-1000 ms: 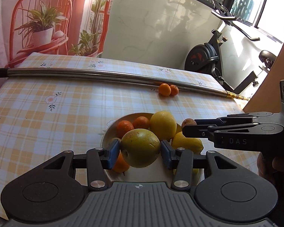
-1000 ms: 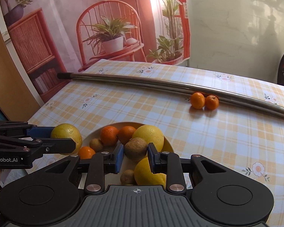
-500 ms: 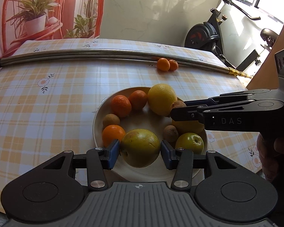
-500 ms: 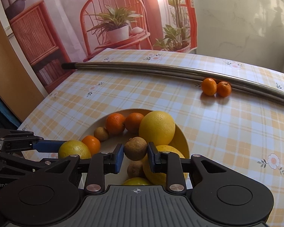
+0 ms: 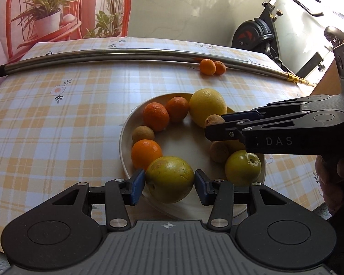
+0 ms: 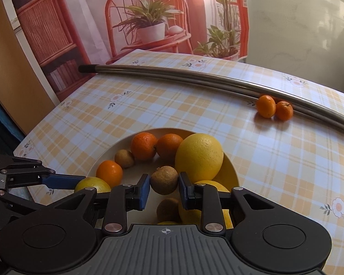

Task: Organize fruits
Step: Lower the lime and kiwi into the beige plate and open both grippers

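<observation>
Left gripper (image 5: pixel 169 184) clamps our yellow-green citrus (image 5: pixel 169 178) over the plate (image 5: pixel 126 137) rim; right gripper (image 6: pixel 164 189) clamps a brown fruit (image 6: pixel 164 180) above it. Placing step; next we lower, then release.

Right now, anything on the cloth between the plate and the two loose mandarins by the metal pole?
No. Both wrist views show bare checked tablecloth between the plate and the two mandarins resting against the pole.

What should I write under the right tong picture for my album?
Right tongs pinch a small brown fruit over a plate full of oranges and lemons.
</observation>
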Motion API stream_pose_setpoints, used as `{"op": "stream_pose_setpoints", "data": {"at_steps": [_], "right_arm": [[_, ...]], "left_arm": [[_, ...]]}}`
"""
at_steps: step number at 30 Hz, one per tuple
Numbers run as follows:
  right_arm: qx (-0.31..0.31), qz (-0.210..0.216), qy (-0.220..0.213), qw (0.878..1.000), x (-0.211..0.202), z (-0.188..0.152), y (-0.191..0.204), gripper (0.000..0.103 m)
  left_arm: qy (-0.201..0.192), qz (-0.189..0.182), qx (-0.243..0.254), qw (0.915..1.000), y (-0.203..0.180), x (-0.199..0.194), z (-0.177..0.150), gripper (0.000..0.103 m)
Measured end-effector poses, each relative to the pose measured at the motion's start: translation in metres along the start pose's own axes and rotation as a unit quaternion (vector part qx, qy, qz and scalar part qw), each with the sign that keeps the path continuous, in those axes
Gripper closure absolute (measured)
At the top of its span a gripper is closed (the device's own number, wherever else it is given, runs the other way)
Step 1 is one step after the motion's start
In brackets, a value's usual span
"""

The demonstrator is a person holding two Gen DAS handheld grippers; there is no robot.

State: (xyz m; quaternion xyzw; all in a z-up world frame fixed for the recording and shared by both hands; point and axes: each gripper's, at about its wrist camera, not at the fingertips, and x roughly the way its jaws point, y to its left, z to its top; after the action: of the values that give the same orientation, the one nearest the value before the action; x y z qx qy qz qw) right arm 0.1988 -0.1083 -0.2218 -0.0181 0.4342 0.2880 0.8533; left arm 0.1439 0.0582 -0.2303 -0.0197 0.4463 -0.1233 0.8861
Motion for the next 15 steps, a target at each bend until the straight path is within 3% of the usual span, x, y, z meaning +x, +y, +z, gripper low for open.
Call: {"op": "stream_pose_setpoints", "data": {"at_steps": [15], "right_arm": [[0.002, 0.001, -0.002, 1.000, 0.0003, -0.0007, -0.0006, 0.078]], "left_arm": [[-0.006, 0.014, 0.000, 0.9999, -0.0017, -0.0011, -0.0001, 0.053]]}}
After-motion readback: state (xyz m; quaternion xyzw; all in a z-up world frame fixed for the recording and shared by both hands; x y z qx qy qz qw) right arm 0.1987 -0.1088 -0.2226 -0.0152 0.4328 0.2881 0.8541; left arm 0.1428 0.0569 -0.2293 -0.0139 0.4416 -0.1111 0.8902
